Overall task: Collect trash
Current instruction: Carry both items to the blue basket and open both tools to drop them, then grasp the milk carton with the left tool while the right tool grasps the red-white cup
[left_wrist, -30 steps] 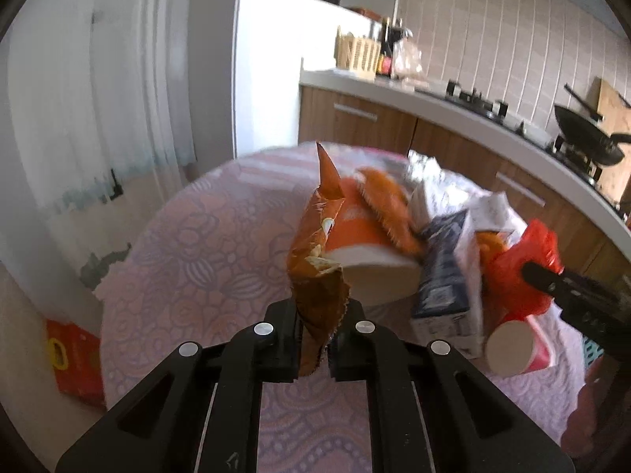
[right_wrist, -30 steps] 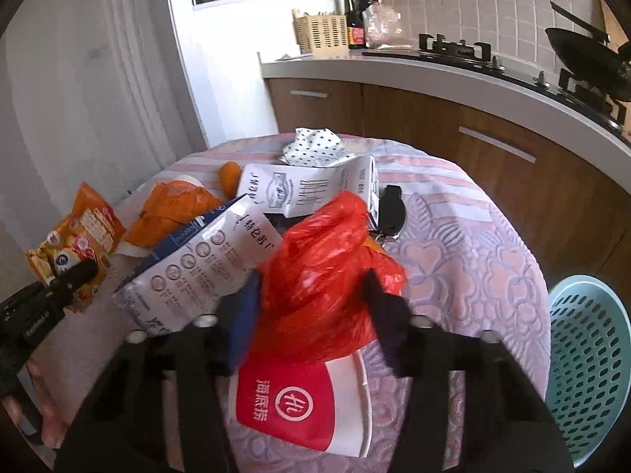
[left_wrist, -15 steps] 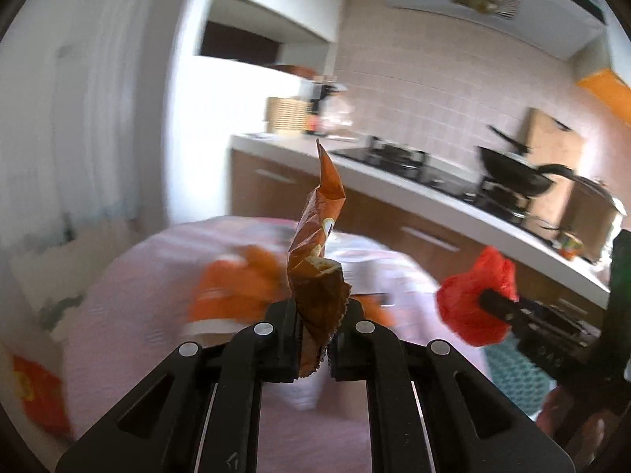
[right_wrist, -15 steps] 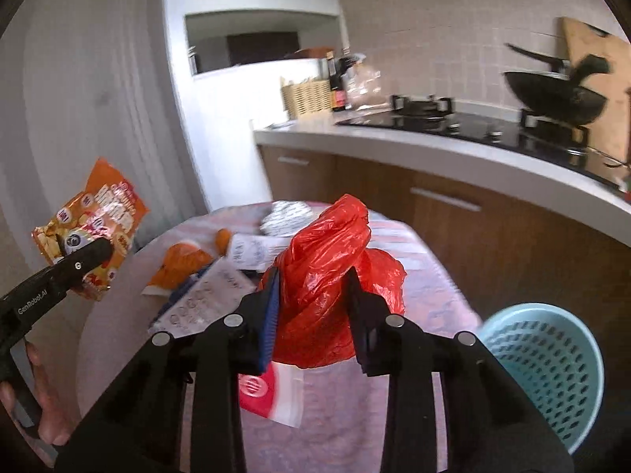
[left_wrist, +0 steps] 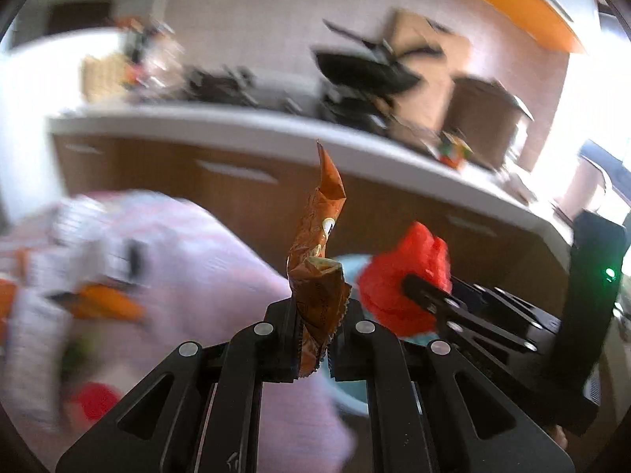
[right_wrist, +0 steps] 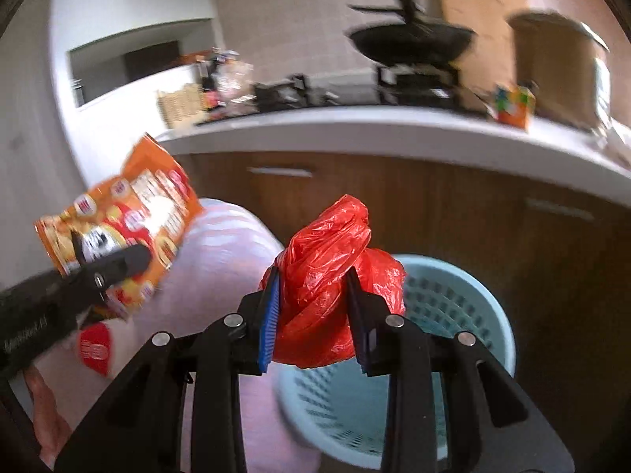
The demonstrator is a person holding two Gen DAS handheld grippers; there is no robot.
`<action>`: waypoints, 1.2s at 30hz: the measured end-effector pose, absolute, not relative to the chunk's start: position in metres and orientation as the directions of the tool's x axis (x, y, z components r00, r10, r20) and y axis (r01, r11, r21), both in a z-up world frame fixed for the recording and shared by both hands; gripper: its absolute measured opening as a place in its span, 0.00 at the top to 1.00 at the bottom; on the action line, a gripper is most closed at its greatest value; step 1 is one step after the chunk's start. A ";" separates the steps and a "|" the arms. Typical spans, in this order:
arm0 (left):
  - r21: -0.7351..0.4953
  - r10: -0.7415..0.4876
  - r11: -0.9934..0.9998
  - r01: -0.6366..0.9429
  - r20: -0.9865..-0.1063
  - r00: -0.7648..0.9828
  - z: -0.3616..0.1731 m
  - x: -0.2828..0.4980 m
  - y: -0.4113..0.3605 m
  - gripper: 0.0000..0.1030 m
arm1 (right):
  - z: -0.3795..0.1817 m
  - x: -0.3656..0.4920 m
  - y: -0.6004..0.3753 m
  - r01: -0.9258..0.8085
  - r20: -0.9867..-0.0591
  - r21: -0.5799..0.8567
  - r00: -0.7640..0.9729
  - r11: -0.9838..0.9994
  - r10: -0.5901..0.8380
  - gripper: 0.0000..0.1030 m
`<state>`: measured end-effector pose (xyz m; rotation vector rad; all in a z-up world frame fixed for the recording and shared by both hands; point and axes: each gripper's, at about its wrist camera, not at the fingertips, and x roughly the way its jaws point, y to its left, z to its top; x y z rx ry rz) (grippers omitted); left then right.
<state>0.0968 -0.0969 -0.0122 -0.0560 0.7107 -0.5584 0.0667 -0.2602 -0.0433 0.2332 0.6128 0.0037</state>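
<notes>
right between the left gripper (left_wrist: 313, 331), whose black fingers are pressed together on it, stands a crinkled orange snack wrapper (left_wrist: 318, 272), foil-lined and twisted to a point; from the right wrist its printed face is too blurred to read. beside it the right gripper (right_wrist: 313, 317) pinches a crumpled, glossy red plastic bag (right_wrist: 331, 295) between blue-edged pads (right_wrist: 268, 329), having just been closing on it. beyond and below that bag sits a round pale-blue perforated plastic basket (right_wrist: 453, 315). left of both tools lies a pink patterned tablecloth (right_wrist: 221, 272) with a red-and-white paper cup (right_wrist: 94, 349). farther off, a white counter (right_wrist: 374, 126) over brown cabinets carries a black wok (right_wrist: 414, 45).
</notes>
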 end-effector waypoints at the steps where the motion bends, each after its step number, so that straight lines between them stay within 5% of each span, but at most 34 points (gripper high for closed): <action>1: -0.271 -0.544 0.823 0.499 -0.625 0.559 -0.024 0.103 -0.112 0.93 | -0.053 0.069 -0.272 0.088 -0.590 0.228 0.805 0.970 0.065 0.72; 12: -0.268 -0.503 0.816 0.512 -0.766 0.401 -0.107 0.138 -0.176 0.90 | -0.140 0.085 -0.335 0.258 -0.757 0.312 0.650 0.914 0.075 0.72; 15: -0.254 -0.488 0.830 0.496 -0.762 0.426 -0.112 0.139 -0.177 0.54 | -0.149 0.090 -0.342 0.267 -0.769 0.313 0.635 0.912 0.078 0.68; 16: -0.247 -0.484 0.835 0.491 -0.755 0.443 -0.113 0.139 -0.177 0.50 | -0.150 0.091 -0.342 0.270 -0.771 0.315 0.632 0.910 0.080 0.65; 21: -0.246 -0.483 0.840 0.483 -0.745 0.460 -0.111 0.142 -0.171 0.46 | -0.152 0.093 -0.347 0.280 -0.771 0.353 0.628 0.893 0.108 0.52; 36: -0.323 -0.520 0.848 0.420 -0.653 0.550 -0.064 0.115 -0.114 0.43 | -0.090 0.077 -0.302 0.165 -0.677 0.302 0.731 0.939 0.089 0.52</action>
